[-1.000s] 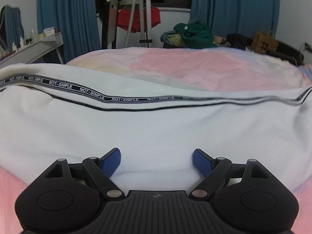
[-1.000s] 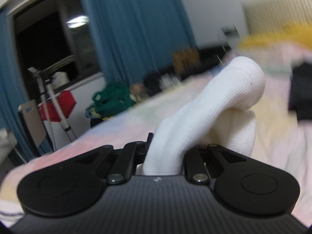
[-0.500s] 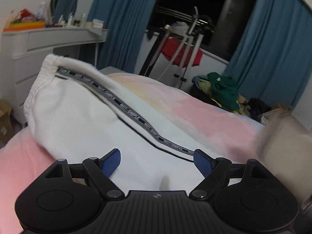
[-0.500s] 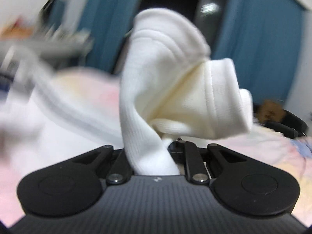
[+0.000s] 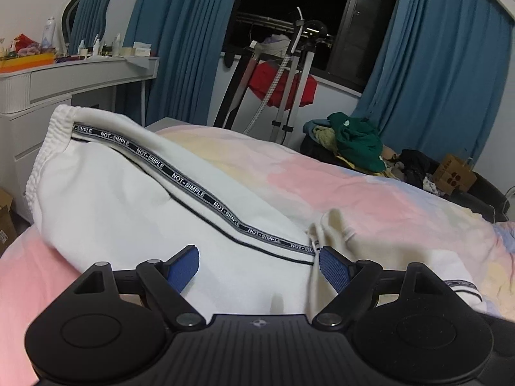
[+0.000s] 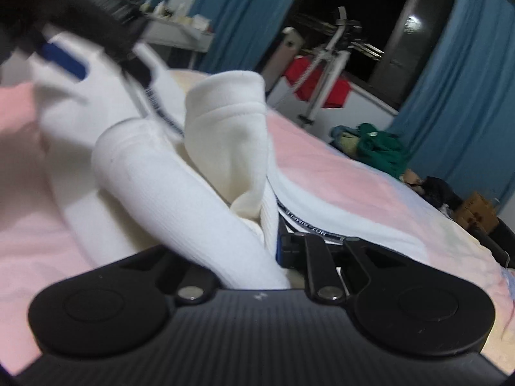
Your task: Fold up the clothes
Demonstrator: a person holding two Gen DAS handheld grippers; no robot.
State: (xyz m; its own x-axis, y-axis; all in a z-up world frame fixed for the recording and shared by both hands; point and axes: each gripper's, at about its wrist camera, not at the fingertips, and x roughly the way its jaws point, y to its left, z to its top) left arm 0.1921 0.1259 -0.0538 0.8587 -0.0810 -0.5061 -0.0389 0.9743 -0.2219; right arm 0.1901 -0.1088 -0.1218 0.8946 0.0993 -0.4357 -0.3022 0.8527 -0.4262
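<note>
Trousers (image 5: 135, 206) lay spread on the bed (image 5: 370, 193); right gripper (image 6: 273, 251) pinched their ribbed cuff (image 6: 231, 128), lifted over them for folding, while left gripper (image 5: 257, 265), released, hovered above them.

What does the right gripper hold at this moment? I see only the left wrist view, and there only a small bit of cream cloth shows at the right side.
Observer: The right gripper is shut on a ribbed white cuff.
Operator: Is this cuff flat or bunched?
Observer: Bunched. It stands up from the jaws and folds over, with its cream inside showing.
Operator: Does the left gripper show from that side?
Observer: Yes, blurred, at the upper left of the right wrist view, above the white trousers.
</note>
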